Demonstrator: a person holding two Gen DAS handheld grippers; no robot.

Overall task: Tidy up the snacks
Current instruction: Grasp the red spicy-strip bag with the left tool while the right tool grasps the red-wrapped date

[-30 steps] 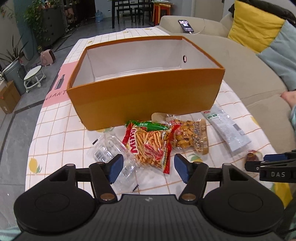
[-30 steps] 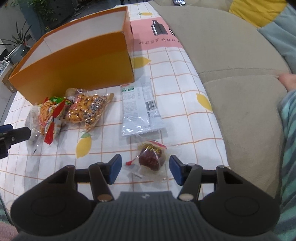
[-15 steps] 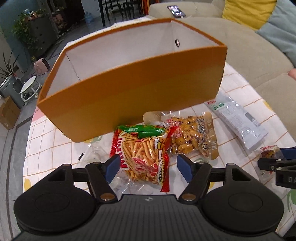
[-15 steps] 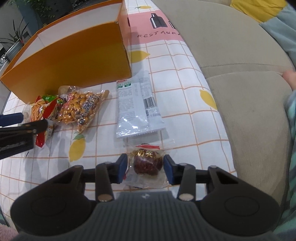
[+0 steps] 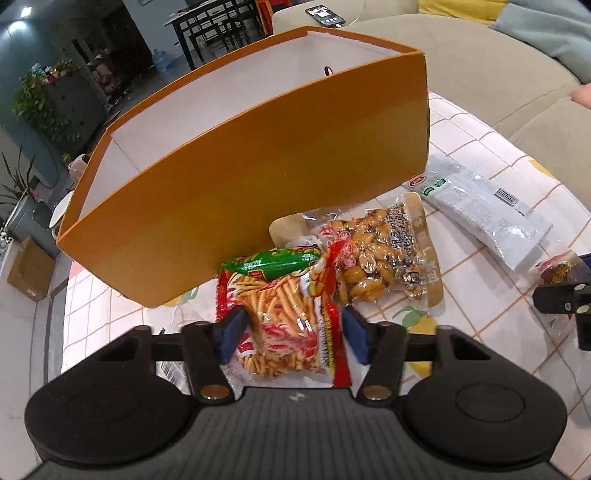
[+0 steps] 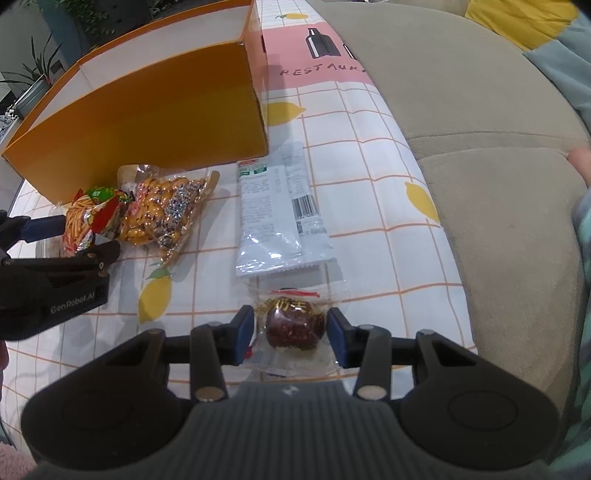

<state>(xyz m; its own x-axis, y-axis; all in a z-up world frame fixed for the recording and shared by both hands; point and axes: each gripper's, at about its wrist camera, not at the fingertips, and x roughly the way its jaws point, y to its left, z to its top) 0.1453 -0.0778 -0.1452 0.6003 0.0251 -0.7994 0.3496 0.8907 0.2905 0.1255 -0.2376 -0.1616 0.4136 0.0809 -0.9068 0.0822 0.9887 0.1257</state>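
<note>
An open orange box (image 5: 258, 177) stands at the back of the table. In front of it lie a red bag of stick snacks (image 5: 288, 325), a clear bag of peanuts (image 5: 380, 258) and a grey packet (image 5: 480, 210). My left gripper (image 5: 293, 334) points down over the stick bag. Its jaws are closing, with the bag between them and the pads at its side edges. My right gripper (image 6: 291, 334) is shut on a dark red round sweet (image 6: 295, 326) in a clear wrapper on the tablecloth. The right wrist view also shows the box (image 6: 147, 122), stick bag (image 6: 79, 218), peanuts (image 6: 162, 214) and grey packet (image 6: 277, 214).
A lemon-print checked tablecloth (image 6: 369, 155) covers the table. A beige sofa (image 6: 480, 184) runs along its right edge, with a phone (image 5: 325, 14) on its arm. A clear empty wrapper (image 5: 170, 369) lies under my left gripper. Part of a person (image 6: 580, 162) rests on the sofa.
My left gripper came down and forward over the stick bag, rolled a little, and its jaws narrowed. My right gripper's jaws closed in on the red sweet and then held still.
</note>
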